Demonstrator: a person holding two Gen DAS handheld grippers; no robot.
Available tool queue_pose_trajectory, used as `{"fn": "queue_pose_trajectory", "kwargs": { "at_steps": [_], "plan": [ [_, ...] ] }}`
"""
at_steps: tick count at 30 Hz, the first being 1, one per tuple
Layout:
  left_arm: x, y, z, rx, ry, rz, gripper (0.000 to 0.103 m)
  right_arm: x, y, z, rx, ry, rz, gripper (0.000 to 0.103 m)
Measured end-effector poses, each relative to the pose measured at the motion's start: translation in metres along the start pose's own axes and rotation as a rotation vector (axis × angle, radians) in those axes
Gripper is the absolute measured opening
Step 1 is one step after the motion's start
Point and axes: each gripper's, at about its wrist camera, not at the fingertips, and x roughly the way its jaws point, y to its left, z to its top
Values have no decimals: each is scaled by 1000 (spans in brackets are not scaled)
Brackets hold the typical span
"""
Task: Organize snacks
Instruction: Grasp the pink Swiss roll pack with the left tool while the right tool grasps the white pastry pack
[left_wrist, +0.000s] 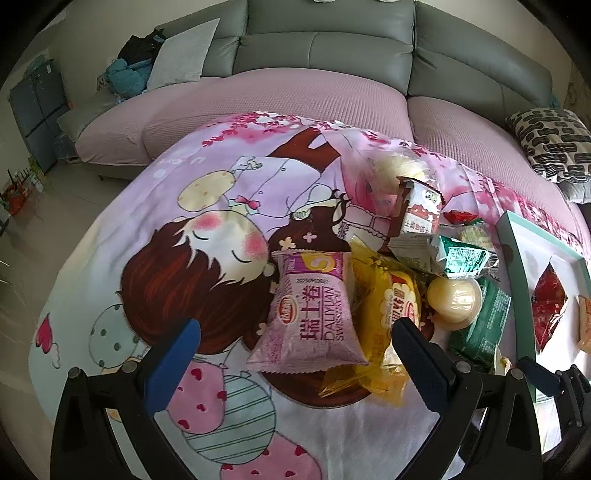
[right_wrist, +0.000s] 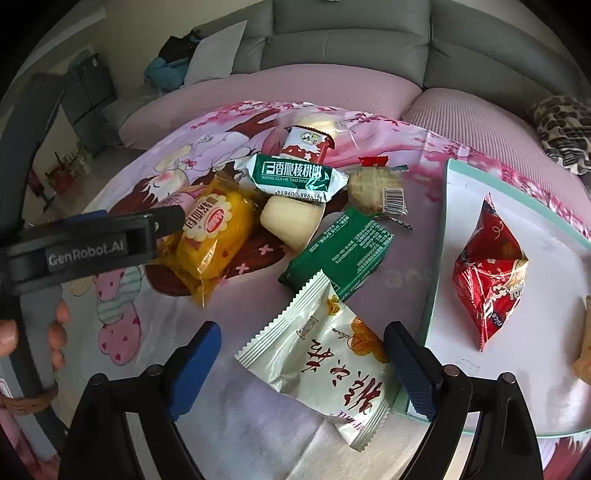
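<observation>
White foil, printed with red characters: the white packet (right_wrist: 332, 363) lies flat on the cartoon-print cloth (right_wrist: 155, 295) covering the surface, its long axis running diagonally from a serrated end at upper left to the lower right, beside the near corner of the teal-rimmed tray (right_wrist: 439, 236). The right tool (right_wrist: 301, 369) points steeply downward with its blue-padded jaws wide apart, one on either side of the packet; whether the right pad touches it cannot be told. A red packet (right_wrist: 487, 273) lies on the tray with its long axis pointing away from the camera. The left tool (left_wrist: 295, 354) likewise tilts downward, jaws wide, bracketing the near end of a pink packet (left_wrist: 314, 310), which lies lengthwise along the tool's line and partly over a yellow packet (left_wrist: 388, 314). In the right wrist view, the left tool's black body is gripped by a hand (right_wrist: 55, 332) at the left edge.
</observation>
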Motion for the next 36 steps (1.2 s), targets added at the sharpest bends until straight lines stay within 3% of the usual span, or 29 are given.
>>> {"fn": "queue_pose_trajectory", "kwargs": {
  "at_steps": [7, 15, 19, 24, 30, 34, 36],
  "plan": [
    [18, 4, 9, -74, 42, -50, 103, 5, 9, -2, -70, 12, -64, 92],
    [16, 17, 13, -122, 17, 12, 103, 6, 8, -5, -109, 6, -83, 90],
    [28, 20, 10, -137, 24, -6, 103, 8, 9, -7, -140, 5, -125, 89],
    [40, 20, 7, -144, 39, 2, 103, 10, 11, -8, -168, 9, -203, 76],
    [51, 23, 4, -157, 87, 3, 103, 6, 1, -4, -116, -8, -196, 61],
    [49, 19, 4, -130, 80, 27, 102, 3, -5, -1, -75, -24, -174, 59],
    [46, 17, 5, -117, 71, 21, 93, 1, -8, 0, -52, -32, -165, 58]
  ]
}}
